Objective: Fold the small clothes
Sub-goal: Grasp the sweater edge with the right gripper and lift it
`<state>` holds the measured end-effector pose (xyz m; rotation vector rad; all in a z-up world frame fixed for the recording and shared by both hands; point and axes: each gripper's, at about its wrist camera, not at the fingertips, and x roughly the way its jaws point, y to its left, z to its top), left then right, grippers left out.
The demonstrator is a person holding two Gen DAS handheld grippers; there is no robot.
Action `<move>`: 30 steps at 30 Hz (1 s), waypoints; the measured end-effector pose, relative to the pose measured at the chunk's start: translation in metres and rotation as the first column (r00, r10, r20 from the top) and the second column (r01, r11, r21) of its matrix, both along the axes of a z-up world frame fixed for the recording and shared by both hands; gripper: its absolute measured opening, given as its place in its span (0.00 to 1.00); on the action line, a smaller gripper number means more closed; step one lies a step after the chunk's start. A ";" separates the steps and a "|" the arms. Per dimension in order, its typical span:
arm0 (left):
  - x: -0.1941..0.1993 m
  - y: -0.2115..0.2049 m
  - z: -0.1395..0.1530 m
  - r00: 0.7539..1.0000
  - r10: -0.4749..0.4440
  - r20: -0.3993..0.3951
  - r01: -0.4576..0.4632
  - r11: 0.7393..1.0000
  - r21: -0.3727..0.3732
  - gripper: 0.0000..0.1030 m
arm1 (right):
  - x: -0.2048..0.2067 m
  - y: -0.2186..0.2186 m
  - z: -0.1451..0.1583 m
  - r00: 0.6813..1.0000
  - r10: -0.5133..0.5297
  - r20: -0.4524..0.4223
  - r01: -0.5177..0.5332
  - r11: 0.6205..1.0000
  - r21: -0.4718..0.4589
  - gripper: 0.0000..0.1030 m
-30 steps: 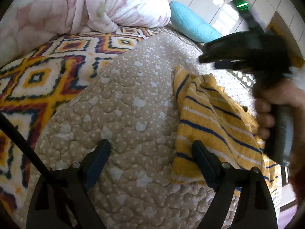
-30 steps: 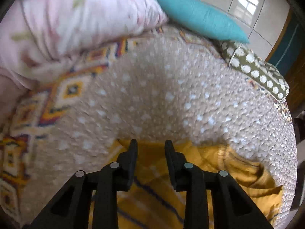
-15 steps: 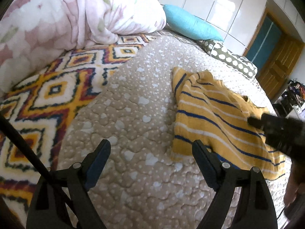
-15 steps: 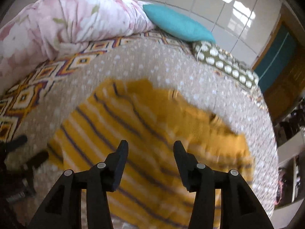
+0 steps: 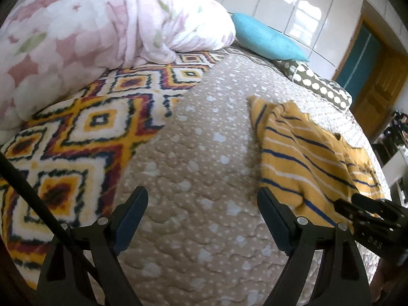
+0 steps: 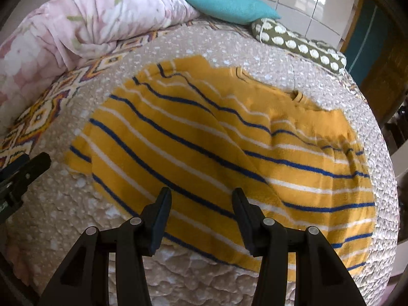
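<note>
The left gripper (image 5: 202, 210) stands with its jaws spread wide and nothing between them, hanging over bare beige quilted bedspread (image 5: 199, 153), with the left edge of the yellow striped top (image 5: 301, 158) just beside its right finger. The right gripper (image 6: 201, 209) is also parted and empty, poised above the near hem of the yellow striped top (image 6: 216, 140), which lies spread across the bedspread (image 6: 63, 204) with some folds near its collar. In the left wrist view the right gripper's fingers (image 5: 367, 211) reach in low from the right over the top's near corner. A second ago the right gripper was nearly closed at the garment's far edge; since then it has opened and drawn back toward the hem, and the top lies flatter. The left gripper has kept its wide opening. Farther off lie a patterned blanket (image 5: 76, 137), a pink floral duvet (image 5: 89, 30), a teal pillow (image 6: 224, 2) and a spotted cushion (image 6: 298, 43).
</note>
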<state>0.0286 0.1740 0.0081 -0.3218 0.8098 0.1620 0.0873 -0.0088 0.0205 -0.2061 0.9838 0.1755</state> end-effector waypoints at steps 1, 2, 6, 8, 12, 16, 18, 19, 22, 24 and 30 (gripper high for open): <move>0.001 0.006 0.000 1.000 0.014 0.000 -0.014 1.000 -0.009 0.84 | -0.003 0.005 0.002 1.000 0.015 0.013 -0.015 1.000 0.001 0.52; 0.001 0.012 0.001 1.000 0.029 0.000 -0.029 0.999 -0.017 0.84 | -0.004 0.009 0.004 0.999 0.028 0.021 -0.028 1.000 0.003 0.52; -0.003 0.047 0.005 0.989 0.150 0.010 -0.150 0.988 -0.029 0.84 | -0.015 0.039 0.004 0.990 0.127 0.064 -0.126 0.992 -0.024 0.52; -0.006 0.064 0.006 0.979 0.204 0.013 -0.203 0.978 -0.042 0.84 | -0.018 0.056 0.000 0.981 0.181 0.074 -0.177 0.982 -0.060 0.55; -0.010 0.084 0.002 0.969 0.247 -0.002 -0.246 0.966 -0.084 0.84 | -0.023 0.095 -0.018 0.955 0.288 0.066 -0.275 0.949 -0.156 0.58; -0.011 0.084 0.000 0.972 0.237 -0.004 -0.237 0.969 -0.070 0.84 | -0.023 0.124 -0.039 0.934 0.341 0.104 -0.283 0.887 -0.364 0.60; -0.011 0.085 0.000 0.971 0.241 -0.003 -0.240 0.969 -0.065 0.84 | -0.019 0.138 -0.043 0.921 0.361 0.147 -0.256 0.845 -0.469 0.59; -0.010 0.086 -0.001 0.969 0.246 -0.007 -0.246 0.967 -0.069 0.84 | -0.014 0.143 -0.046 0.919 0.362 0.153 -0.244 0.831 -0.500 0.59; -0.011 0.090 -0.003 0.966 0.258 -0.018 -0.259 0.962 -0.083 0.84 | 0.005 0.154 -0.054 0.928 0.341 0.150 -0.219 0.825 -0.521 0.54; -0.010 0.090 -0.006 0.965 0.262 -0.026 -0.263 0.961 -0.088 0.84 | 0.012 0.156 -0.058 0.932 0.333 0.143 -0.220 0.834 -0.507 0.35; -0.004 0.076 -0.003 0.973 0.231 -0.015 -0.232 0.968 -0.093 0.84 | 0.025 0.119 -0.012 0.962 0.210 0.177 -0.156 0.947 -0.281 0.15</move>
